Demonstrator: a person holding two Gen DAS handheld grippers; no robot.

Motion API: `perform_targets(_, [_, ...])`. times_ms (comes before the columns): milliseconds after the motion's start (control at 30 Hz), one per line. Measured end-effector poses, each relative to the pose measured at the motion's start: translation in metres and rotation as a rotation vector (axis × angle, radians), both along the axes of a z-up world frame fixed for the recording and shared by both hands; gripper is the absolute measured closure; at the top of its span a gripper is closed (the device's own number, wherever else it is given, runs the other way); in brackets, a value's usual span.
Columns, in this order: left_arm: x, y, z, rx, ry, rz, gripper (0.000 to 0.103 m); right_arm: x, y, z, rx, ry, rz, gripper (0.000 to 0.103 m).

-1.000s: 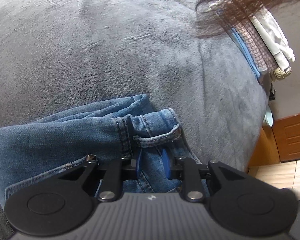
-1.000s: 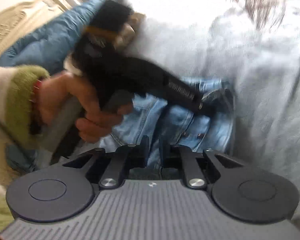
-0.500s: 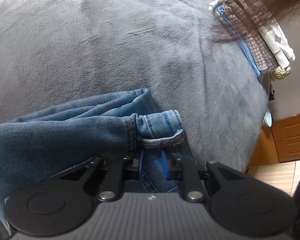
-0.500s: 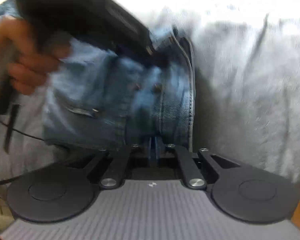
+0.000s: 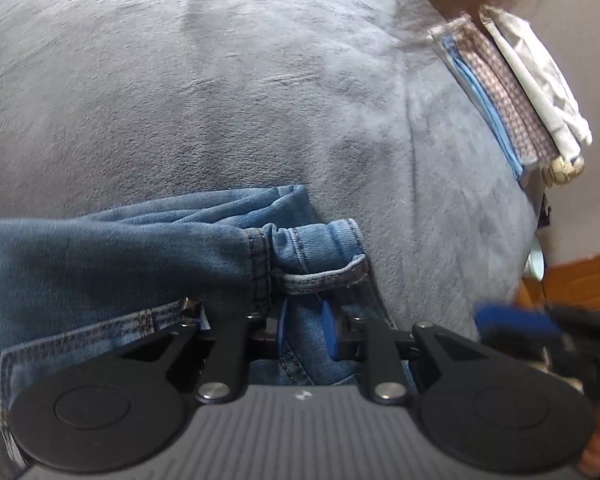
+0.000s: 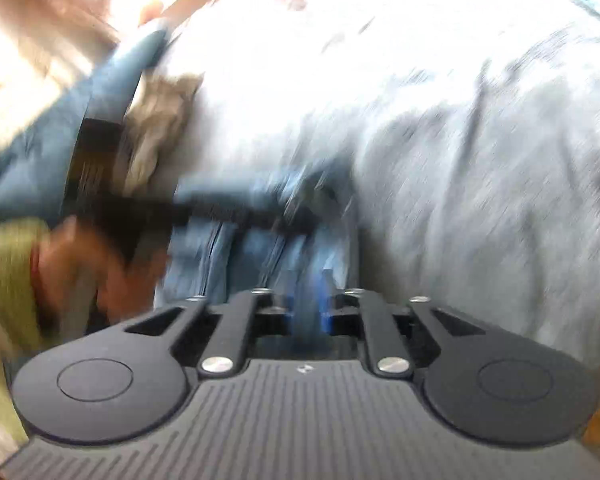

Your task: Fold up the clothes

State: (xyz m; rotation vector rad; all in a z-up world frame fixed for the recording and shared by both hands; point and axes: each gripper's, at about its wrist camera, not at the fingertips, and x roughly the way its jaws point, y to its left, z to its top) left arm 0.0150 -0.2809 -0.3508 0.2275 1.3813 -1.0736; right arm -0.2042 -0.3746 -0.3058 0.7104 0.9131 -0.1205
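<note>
Blue jeans point(image 5: 120, 264) lie on a grey blanket point(image 5: 220, 80), waistband and belt loop toward me. My left gripper point(image 5: 304, 330) is shut on the denim just below the waistband. In the blurred right wrist view, my right gripper point(image 6: 306, 300) has denim of the jeans point(image 6: 236, 252) between its narrow blue pads point(image 6: 326, 300). The left gripper's black body point(image 6: 204, 208) and the hand holding it cross the left side there. The right gripper's blue tip point(image 5: 512, 320) shows at the left view's right edge.
A stack of folded clothes point(image 5: 512, 92) sits at the blanket's far right edge. Wooden furniture point(image 5: 580, 280) and floor lie beyond that edge. A blue quilted garment point(image 6: 60, 128) lies at the far left in the right wrist view.
The right gripper swung fast and its view is now smeared; its tip came into the left view's right edge. The left gripper kept its hold, and the jeans shifted slightly.
</note>
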Motion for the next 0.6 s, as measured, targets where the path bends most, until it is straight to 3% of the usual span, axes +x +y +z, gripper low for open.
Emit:
perform_targets(67, [-0.005, 0.003, 0.003, -0.008, -0.023, 0.011, 0.082, 0.006, -0.024, 0.0, 0.03, -0.045, -0.037, 0.068])
perform_targets(200, [-0.016, 0.007, 0.007, -0.027, -0.089, 0.002, 0.083, 0.034, -0.05, -0.018, 0.136, -0.103, -0.012, 0.033])
perform_targets(333, [-0.023, 0.01, 0.008, -0.037, -0.125, 0.009, 0.083, 0.075, -0.054, -0.037, 0.193, -0.112, 0.085, 0.03])
perform_targets(533, [-0.034, 0.016, 0.014, -0.035, -0.178, 0.017, 0.083, 0.086, -0.052, -0.03, 0.207, -0.058, 0.224, 0.031])
perform_targets(567, [-0.035, 0.015, 0.014, -0.033, -0.181, 0.02, 0.083, 0.088, -0.051, -0.032, 0.216, -0.041, 0.239, 0.033])
perform_targets(600, [-0.036, 0.015, 0.014, -0.032, -0.184, 0.022, 0.083, 0.088, -0.049, -0.031, 0.218, -0.043, 0.249, 0.043])
